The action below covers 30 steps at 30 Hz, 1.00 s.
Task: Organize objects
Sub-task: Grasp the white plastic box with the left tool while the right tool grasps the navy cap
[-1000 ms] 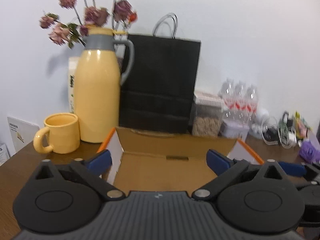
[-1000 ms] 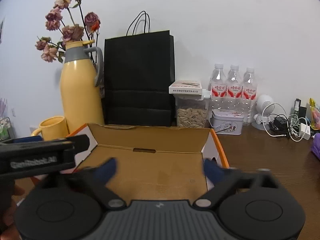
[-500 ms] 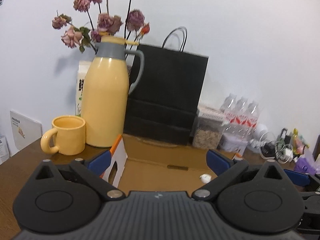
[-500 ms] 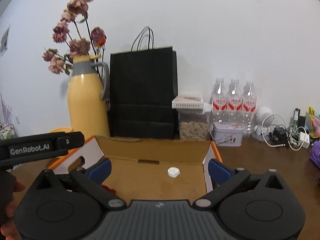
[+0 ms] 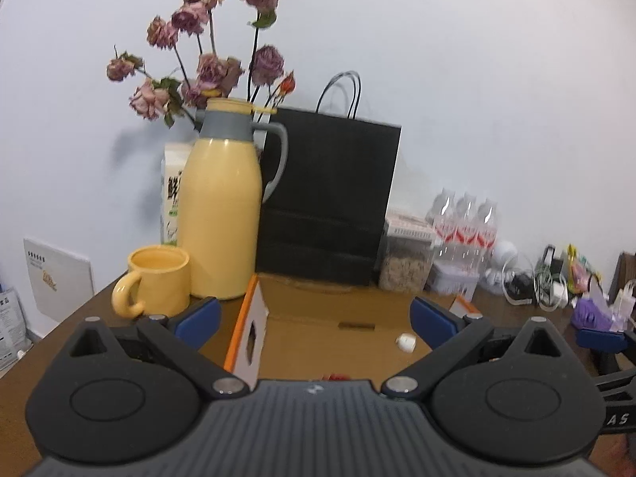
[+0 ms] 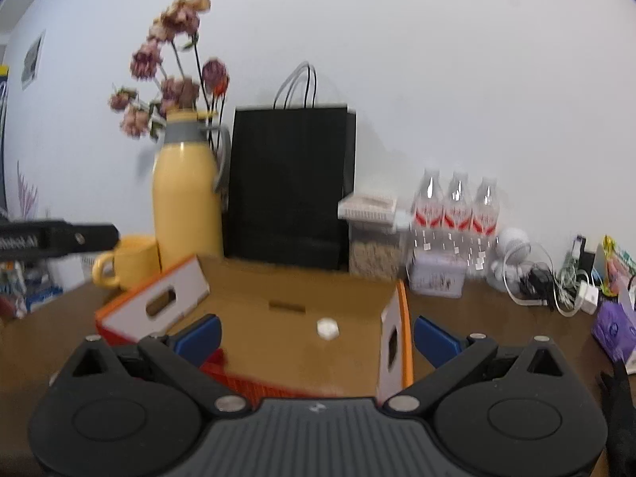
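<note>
We hold both grippers level over the cardboard box [image 5: 318, 314] on the table [image 6: 477, 310], left gripper [image 5: 314, 320] and right gripper [image 6: 316, 338] each spread wide, empty. Small white cap [image 6: 327, 328] lies on the box floor. Only the right view shows the handle cutout [image 6: 161, 300]. Lettering on the left tool is blurred, unreadable.

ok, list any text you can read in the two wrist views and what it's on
"AS": white letters on the black bar at the right edge of the left wrist view; the rest is cut off.
Carton behind the yellow jug: one large dark character, not readable for certain.
White card by the wall: small print and a logo, too small.
Black bar at left of the right wrist view: white lettering, blurred.
Water bottles: red labels, blurred.
</note>
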Each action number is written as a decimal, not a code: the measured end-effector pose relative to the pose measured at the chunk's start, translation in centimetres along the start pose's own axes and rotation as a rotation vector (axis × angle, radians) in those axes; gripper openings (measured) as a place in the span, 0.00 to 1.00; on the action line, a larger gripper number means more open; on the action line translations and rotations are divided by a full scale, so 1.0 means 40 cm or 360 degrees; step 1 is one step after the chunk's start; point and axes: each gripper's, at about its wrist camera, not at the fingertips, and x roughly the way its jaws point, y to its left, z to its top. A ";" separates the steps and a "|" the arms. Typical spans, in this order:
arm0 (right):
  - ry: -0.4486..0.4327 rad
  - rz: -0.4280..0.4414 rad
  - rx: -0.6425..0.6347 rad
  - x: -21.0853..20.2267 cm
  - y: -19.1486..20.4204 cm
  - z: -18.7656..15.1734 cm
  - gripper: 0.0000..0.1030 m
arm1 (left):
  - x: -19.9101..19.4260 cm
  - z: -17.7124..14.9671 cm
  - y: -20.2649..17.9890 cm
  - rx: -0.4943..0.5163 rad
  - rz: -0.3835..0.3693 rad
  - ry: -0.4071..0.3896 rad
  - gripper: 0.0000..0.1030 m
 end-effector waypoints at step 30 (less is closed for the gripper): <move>0.0790 0.0077 0.0401 0.108 -0.096 -0.158 0.71 | -0.094 -0.179 0.137 0.0086 0.0107 0.0475 1.00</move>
